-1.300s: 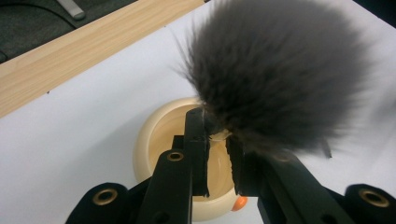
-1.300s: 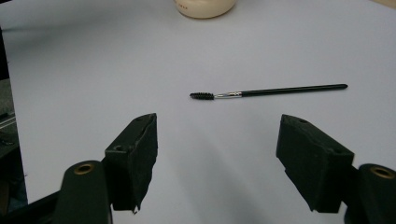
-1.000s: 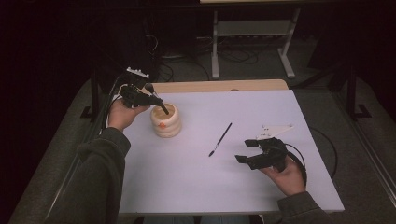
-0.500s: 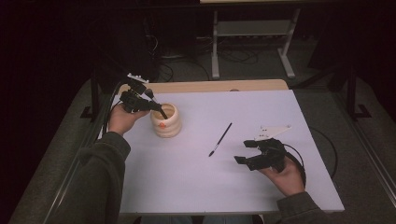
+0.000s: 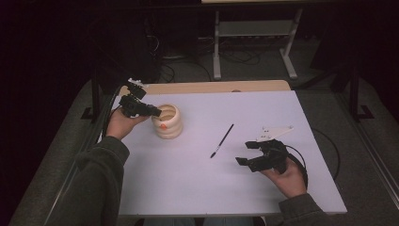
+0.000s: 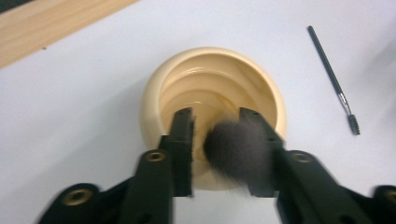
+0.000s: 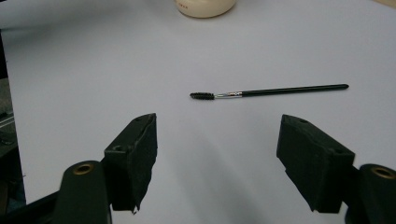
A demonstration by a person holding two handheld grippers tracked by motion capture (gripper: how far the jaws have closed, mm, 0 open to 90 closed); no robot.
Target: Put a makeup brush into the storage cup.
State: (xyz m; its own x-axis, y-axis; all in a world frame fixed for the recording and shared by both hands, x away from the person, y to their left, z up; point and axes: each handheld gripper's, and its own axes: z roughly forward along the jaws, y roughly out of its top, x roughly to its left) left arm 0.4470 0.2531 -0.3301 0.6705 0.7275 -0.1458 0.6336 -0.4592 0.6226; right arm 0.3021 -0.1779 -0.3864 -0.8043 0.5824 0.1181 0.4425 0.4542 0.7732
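Overhead, the left gripper (image 5: 154,112) hangs over the cream ribbed cup (image 5: 167,121) near the table's (image 5: 197,197) left edge; a thin brush (image 5: 222,140) lies mid-table. Its own view shows jaws part-open around a blurred dark fluffy tuft (image 6: 236,149); whether they pinch it cannot be told. Nothing else is discernible in the cup. The right gripper (image 7: 217,161) gapes wide, empty, short of the brush; a careless nudge could roll it.

The left gripper (image 5: 153,112) hovers at the cup's (image 5: 168,121) rim, jaws slightly apart. The right gripper (image 5: 244,153) sits well apart from the cup, jaws wide.
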